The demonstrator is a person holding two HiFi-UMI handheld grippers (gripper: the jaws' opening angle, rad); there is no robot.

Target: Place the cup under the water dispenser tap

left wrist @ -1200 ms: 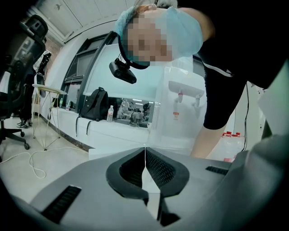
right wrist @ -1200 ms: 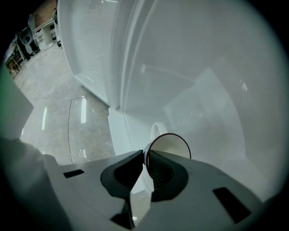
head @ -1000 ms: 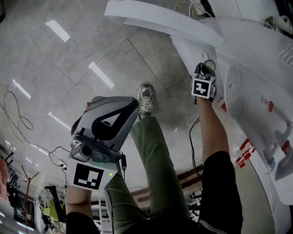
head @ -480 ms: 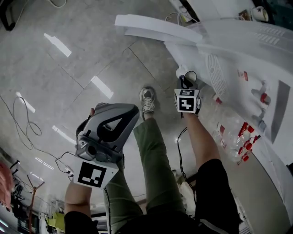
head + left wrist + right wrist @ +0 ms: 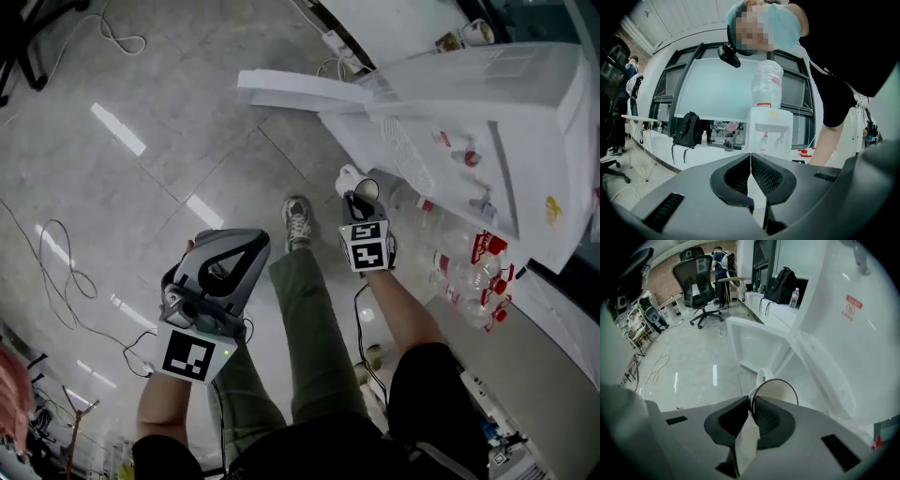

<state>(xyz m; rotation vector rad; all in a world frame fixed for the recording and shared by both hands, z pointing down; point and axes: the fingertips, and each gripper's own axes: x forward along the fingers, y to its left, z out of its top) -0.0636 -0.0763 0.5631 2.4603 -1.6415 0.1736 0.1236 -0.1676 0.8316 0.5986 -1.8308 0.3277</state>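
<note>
We hold both arms out ahead of us over the tiled floor (image 5: 141,103). Our left forearm (image 5: 164,417) comes up from below, the hand wrapped round the grip. The left gripper (image 5: 751,159) points forward beside our green-trousered leg (image 5: 309,309). Its jaws are pressed together with nothing between them, and its view lines up on the front of the water dispenser (image 5: 525,103).

Our right forearm (image 5: 398,305) is bare below a black short sleeve and stretches further out. It carries the right gripper (image 5: 751,405) towards the lower side of the dispenser. Its jaws are clenched on the near rim of the cup (image 5: 777,391), a white mug with a dark edge. The cup's mouth faces the gripper camera and its handle sticks out on the far side. The cup hangs above the floor beside the dispenser's vented side wall, near a white panel (image 5: 300,89) that juts from the base. It is apart from the taps (image 5: 466,156).

We count two grippers, each with one marker cube, and one cup. The dispenser has two taps, and one large bottle (image 5: 768,86) is upended on top of it. One shoe (image 5: 298,211) shows on the floor. One black backpack (image 5: 688,129) sits on the ledge by the window.
</note>
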